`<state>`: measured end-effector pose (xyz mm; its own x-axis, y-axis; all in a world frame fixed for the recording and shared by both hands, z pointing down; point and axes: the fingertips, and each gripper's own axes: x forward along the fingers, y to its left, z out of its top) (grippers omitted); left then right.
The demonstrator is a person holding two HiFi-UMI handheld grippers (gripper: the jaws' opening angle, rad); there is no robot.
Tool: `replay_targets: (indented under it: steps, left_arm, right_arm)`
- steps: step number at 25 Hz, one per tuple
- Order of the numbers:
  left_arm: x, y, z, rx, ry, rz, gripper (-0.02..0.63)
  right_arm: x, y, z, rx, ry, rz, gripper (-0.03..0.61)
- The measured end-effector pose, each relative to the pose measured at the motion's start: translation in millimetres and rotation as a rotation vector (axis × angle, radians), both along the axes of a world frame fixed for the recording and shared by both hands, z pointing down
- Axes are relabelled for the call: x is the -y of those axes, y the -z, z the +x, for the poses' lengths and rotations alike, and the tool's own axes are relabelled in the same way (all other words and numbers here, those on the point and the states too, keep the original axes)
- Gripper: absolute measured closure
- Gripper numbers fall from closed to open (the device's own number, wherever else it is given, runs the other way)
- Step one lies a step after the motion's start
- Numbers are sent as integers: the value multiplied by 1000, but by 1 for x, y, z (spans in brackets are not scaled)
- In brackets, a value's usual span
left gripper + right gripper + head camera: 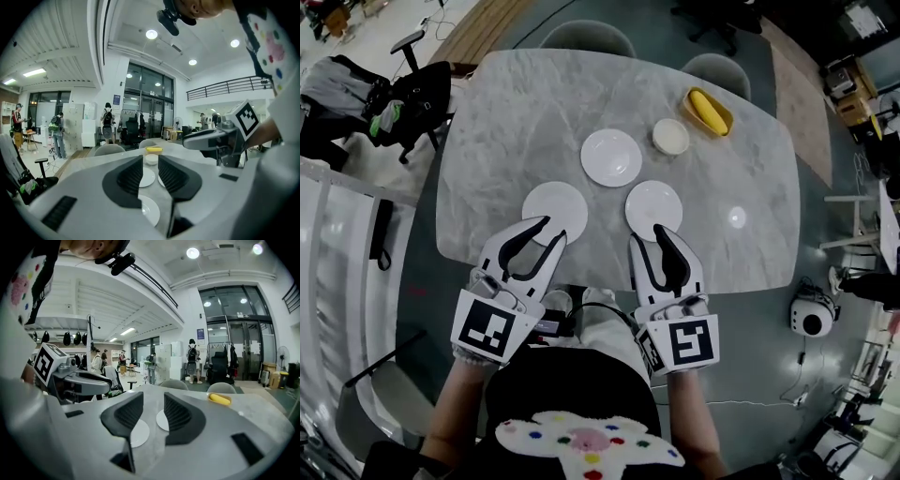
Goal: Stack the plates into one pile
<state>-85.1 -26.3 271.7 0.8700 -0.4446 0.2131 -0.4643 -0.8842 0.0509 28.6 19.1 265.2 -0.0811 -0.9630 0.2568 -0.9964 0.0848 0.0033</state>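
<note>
Three white plates lie apart on the marble worktop [506, 112]: the left plate [553, 204] and right plate [653, 204] near the front edge, the middle plate [611, 157] farther back between them; the left claw [553, 232] hangs open and empty over the left plate's near rim; the right claw [647, 236], also open and empty, over the right plate's; a cream bowl [670, 137] and a yellow dish [725, 122] sit far right.
</note>
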Motion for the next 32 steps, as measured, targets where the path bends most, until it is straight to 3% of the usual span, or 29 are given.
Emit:
replay_targets:
  steps: [13,18,32]
  left_arm:
    - [7,-32,-21,25,128,-98,514]
    - [7,-57,-33,65,190,-181,514]
    - [-4,-129,-51,28,350,-447,512]
  right_arm:
    - [15,-25,-8,4,94,-45,457]
    - [22,-34,-13,3,143,-63,456]
    - [34,-63,-25,5,270,-120,456]
